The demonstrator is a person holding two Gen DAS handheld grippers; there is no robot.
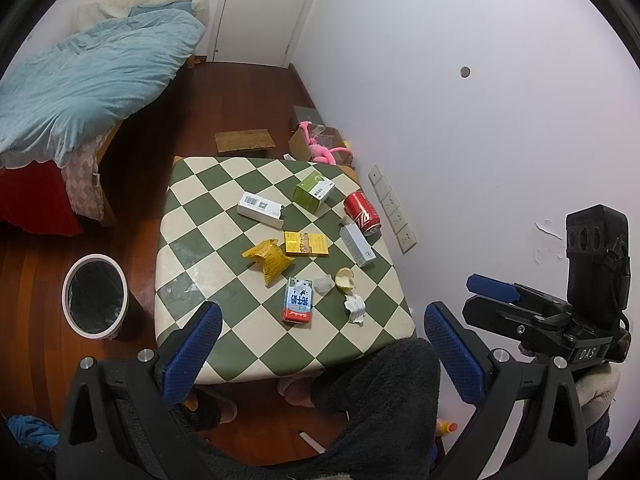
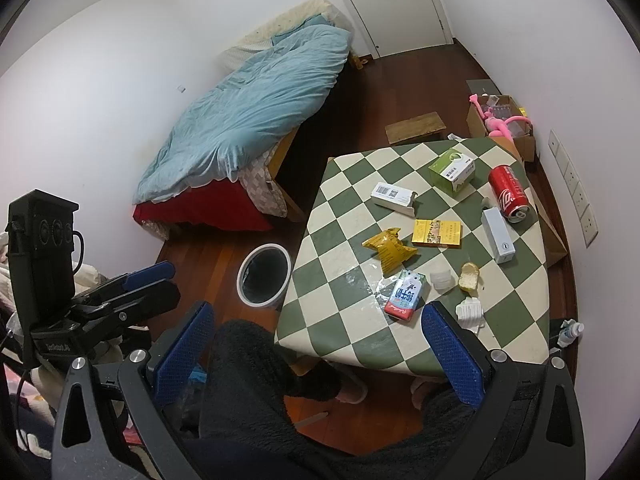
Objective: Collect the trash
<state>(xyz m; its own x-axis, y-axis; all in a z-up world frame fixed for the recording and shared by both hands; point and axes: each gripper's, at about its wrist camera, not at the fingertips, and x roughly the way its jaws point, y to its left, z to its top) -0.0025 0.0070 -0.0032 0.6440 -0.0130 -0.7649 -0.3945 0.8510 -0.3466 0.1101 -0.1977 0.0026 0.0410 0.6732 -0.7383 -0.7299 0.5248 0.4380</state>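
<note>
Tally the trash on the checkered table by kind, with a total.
Boxes and cartons: 5, e.g. green box
Cans: 1, red can
Snack bags: 1, yellow bag
Small scraps: 3, e.g. crumpled white paper
Total: 10

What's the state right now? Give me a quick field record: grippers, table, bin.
left gripper: open, empty, above the table's near edge
right gripper: open, empty
table: checkered; all trash lies on it
nearest items: milk carton, crumpled tissue
far side: red can on its side, green box
bin: on the floor beside the table, black liner
</note>
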